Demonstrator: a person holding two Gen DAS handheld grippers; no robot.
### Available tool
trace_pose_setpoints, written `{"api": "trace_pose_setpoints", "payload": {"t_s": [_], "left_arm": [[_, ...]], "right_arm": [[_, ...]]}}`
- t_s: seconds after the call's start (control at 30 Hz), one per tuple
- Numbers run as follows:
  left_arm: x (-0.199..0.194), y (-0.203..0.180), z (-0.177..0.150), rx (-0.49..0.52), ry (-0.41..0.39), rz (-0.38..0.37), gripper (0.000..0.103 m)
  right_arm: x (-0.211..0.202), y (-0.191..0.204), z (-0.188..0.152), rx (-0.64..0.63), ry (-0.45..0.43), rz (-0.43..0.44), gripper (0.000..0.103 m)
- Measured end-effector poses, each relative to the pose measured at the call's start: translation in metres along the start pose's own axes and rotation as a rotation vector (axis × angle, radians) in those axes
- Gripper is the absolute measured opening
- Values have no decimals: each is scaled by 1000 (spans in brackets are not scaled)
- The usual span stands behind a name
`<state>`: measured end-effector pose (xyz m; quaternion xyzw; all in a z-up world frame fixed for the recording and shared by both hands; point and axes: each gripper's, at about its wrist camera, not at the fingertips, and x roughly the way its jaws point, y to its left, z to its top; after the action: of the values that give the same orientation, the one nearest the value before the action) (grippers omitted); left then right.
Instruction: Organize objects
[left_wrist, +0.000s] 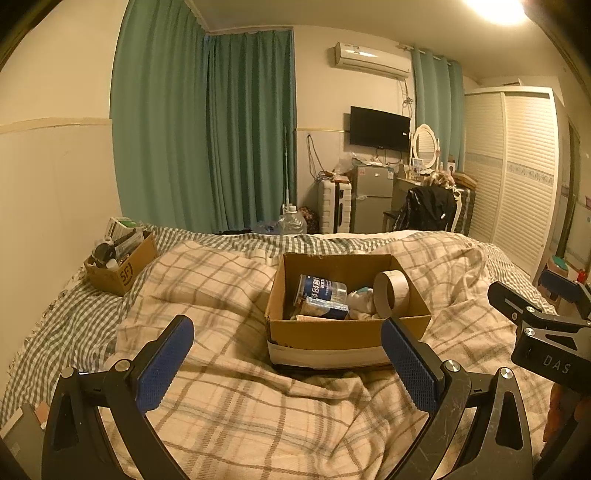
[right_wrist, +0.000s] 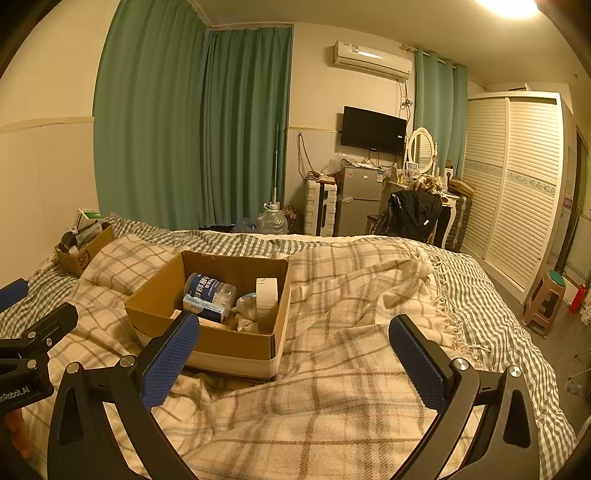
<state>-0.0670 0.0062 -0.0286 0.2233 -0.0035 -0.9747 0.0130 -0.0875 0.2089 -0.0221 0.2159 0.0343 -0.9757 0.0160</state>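
Note:
An open cardboard box (left_wrist: 334, 334) sits on the plaid blanket in the middle of the bed; it also shows in the right wrist view (right_wrist: 236, 343). Inside lie a blue-labelled bottle (left_wrist: 319, 290), a blue packet (left_wrist: 327, 308), white cloth (left_wrist: 360, 301) and a cardboard tape roll (left_wrist: 391, 293). My left gripper (left_wrist: 288, 363) is open and empty, just short of the box's near wall. My right gripper (right_wrist: 293, 358) is open and empty, to the right of the box.
A second cardboard box (left_wrist: 120, 267) full of small items stands at the bed's far left by the wall. The plaid blanket (right_wrist: 351, 387) is rumpled. Beyond the bed stand a water jug (right_wrist: 273, 221), fridge, chair and wardrobe. A stool (right_wrist: 545, 301) stands right.

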Motion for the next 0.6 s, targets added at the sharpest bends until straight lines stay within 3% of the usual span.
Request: {"api": "trace_pose_setpoints", "payload": {"t_s": [0.6], "left_arm": [[1, 0, -2, -4, 14, 12, 103]], "right_arm": [[3, 1, -1, -2, 9, -7, 103]]}}
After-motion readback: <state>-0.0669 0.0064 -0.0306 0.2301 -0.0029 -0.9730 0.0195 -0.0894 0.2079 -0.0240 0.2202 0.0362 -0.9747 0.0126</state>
